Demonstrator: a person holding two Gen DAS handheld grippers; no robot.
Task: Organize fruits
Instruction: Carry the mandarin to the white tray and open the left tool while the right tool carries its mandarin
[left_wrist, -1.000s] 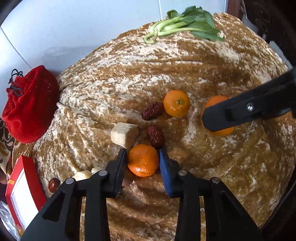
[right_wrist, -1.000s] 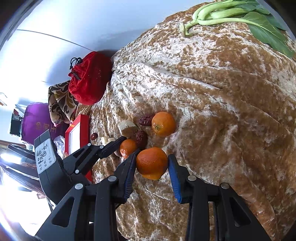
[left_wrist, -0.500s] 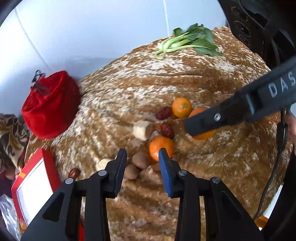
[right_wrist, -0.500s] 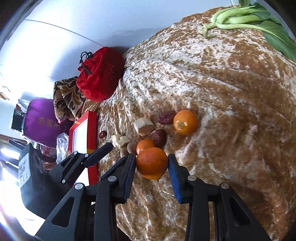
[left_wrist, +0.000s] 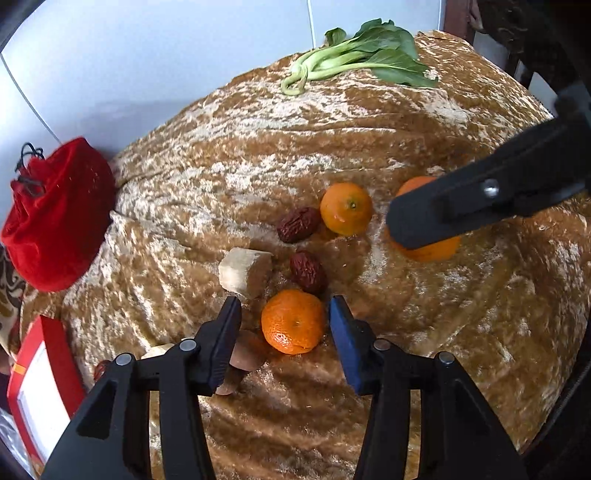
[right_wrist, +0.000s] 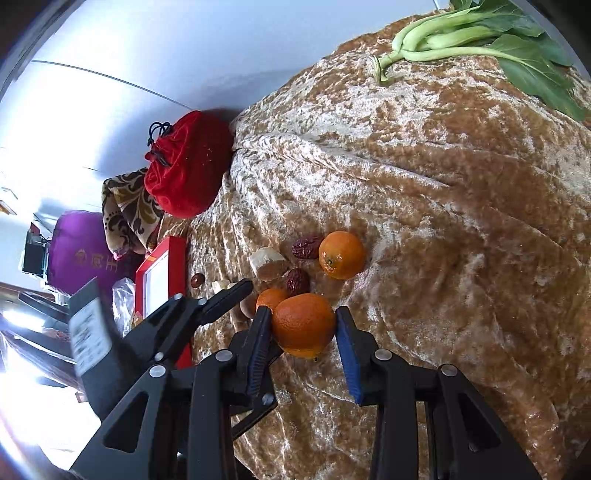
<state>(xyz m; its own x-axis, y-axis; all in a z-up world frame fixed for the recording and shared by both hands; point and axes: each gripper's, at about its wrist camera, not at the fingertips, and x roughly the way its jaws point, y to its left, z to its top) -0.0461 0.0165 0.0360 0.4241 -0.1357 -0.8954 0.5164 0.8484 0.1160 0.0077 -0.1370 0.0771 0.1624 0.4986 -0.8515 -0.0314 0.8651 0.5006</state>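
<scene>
**Two mandarins bracketed, one grip loosening**

Left wrist view: the left gripper (left_wrist: 284, 326) has its jaws opening around a mandarin (left_wrist: 293, 320) lying on the brown cloth (left_wrist: 461, 332); gaps show on both sides, so nothing is clamped. At its 12 o'clock lies a red date (left_wrist: 307, 271), at 11 a pale chunk (left_wrist: 245, 272). A second mandarin (left_wrist: 346, 208) sits farther toward 1 o'clock.

Right wrist view: the right gripper (right_wrist: 301, 332) is clamped on a third mandarin (right_wrist: 303, 325), both pads against its skin. The left gripper's finger reaches in from 9 o'clock.

Risk: the freed fruit could roll on the rumpled cloth into the date, and the two tools, working close together, could bump and knock the held mandarin loose.
</scene>
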